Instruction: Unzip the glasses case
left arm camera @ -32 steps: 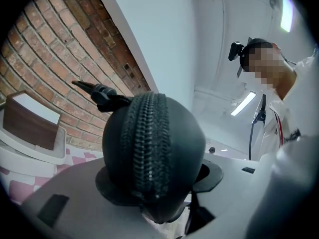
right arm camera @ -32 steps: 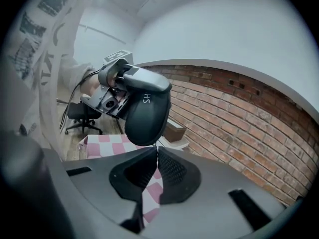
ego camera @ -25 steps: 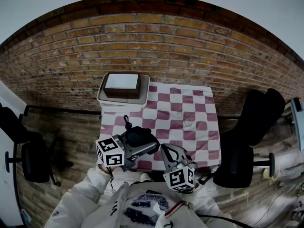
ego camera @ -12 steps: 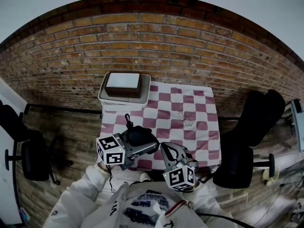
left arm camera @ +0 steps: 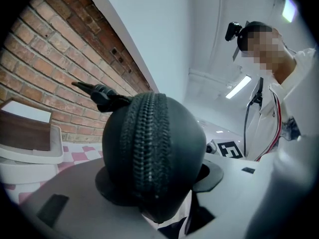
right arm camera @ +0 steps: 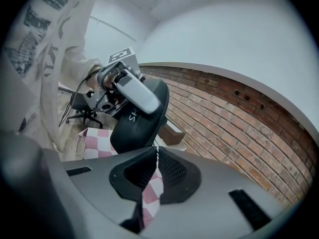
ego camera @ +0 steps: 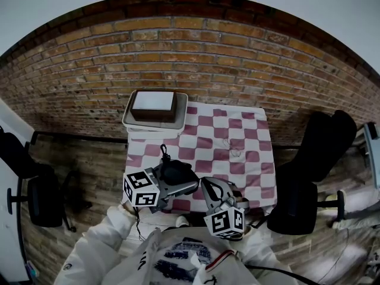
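Evidently the left gripper (left arm camera: 157, 180) is clamping the black glasses case (left arm camera: 154, 148), holding it clear above the checked tablecloth (ego camera: 237, 136) so the zip is lying exposed; the right gripper (right arm camera: 157, 151) is meeting the case's end with jaws closed, perhaps pinching the pull

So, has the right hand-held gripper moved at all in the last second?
No. The right hand-held gripper stays put over the near edge of the checkered cloth, just right of the glasses case.
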Tool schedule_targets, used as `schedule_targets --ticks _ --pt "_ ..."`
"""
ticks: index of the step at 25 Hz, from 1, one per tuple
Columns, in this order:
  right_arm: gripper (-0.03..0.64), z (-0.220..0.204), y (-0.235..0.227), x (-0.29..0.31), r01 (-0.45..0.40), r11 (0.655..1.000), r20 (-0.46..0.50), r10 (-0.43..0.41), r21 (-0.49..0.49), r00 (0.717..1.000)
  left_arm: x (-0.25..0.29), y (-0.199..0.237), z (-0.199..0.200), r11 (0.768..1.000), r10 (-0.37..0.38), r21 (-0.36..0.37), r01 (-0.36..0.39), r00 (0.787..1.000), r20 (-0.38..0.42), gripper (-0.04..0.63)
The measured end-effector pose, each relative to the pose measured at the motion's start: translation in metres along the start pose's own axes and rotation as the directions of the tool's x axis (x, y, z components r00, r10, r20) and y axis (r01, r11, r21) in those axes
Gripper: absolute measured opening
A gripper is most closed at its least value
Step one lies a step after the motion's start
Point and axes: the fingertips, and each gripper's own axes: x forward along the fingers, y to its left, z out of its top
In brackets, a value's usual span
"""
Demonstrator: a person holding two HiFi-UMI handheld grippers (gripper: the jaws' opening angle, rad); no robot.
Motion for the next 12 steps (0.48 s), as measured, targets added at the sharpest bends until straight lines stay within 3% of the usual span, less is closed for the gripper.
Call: schedule_targets --ticks 12 --pt "0.017 0.009 -0.01 -0.004 0.0 0.999 0.028 0.001 -0.036 1.0 0.016 -0.006 -0.017 0.992 0.018 0.123 -0.007 0.996 -0.084 0.253"
